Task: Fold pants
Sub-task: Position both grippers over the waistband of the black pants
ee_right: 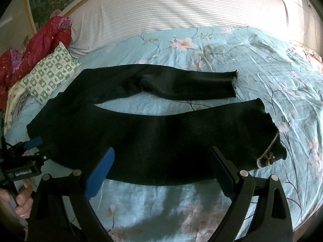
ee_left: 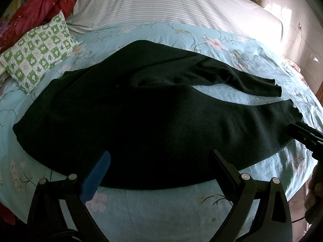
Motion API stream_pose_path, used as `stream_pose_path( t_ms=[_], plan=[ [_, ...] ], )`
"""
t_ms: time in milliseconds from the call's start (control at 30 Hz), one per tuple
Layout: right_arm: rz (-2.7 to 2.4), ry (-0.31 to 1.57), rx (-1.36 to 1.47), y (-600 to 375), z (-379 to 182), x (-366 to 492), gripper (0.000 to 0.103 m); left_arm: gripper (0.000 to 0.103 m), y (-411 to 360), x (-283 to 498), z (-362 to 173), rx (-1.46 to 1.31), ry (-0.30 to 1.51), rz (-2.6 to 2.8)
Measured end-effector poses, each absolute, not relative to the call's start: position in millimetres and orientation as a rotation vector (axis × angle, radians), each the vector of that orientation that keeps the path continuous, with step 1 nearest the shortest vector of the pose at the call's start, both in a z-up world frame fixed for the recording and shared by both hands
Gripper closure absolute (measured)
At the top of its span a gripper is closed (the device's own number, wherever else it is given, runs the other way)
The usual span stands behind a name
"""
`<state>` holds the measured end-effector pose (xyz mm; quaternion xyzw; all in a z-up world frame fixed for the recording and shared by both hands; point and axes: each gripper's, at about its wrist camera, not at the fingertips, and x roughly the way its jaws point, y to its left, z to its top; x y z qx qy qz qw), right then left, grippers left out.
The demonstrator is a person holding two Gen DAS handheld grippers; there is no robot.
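Note:
Black pants (ee_left: 141, 117) lie spread flat on the light blue floral bedspread (ee_left: 161, 205), waist to the left and both legs pointing right, with a gap between the legs. They also show in the right wrist view (ee_right: 153, 141), where the near leg's cuff has a small bow. My left gripper (ee_left: 161, 155) is open just above the near edge of the pants by the waist and seat. My right gripper (ee_right: 162, 151) is open over the near leg. Each gripper shows at the edge of the other's view: the right gripper (ee_left: 302, 133), the left gripper (ee_right: 34, 147).
A green and white checked pillow (ee_left: 38, 54) lies at the left beside the waist. A red garment (ee_left: 38, 12) is heaped behind it. A striped white sheet (ee_left: 171, 6) covers the far half of the bed. The bed's right edge drops to the floor.

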<state>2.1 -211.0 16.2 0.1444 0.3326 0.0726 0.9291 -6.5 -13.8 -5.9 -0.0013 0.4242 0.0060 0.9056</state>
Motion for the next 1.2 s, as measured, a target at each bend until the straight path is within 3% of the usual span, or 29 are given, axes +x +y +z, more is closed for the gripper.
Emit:
stream_pose_path(
  t_ms=[1200],
  plan=[
    [0.147,0.685,0.334,-215,19,9,0.010,0.005,-17,5,-7,0.012,0.908,-0.003]
  ],
)
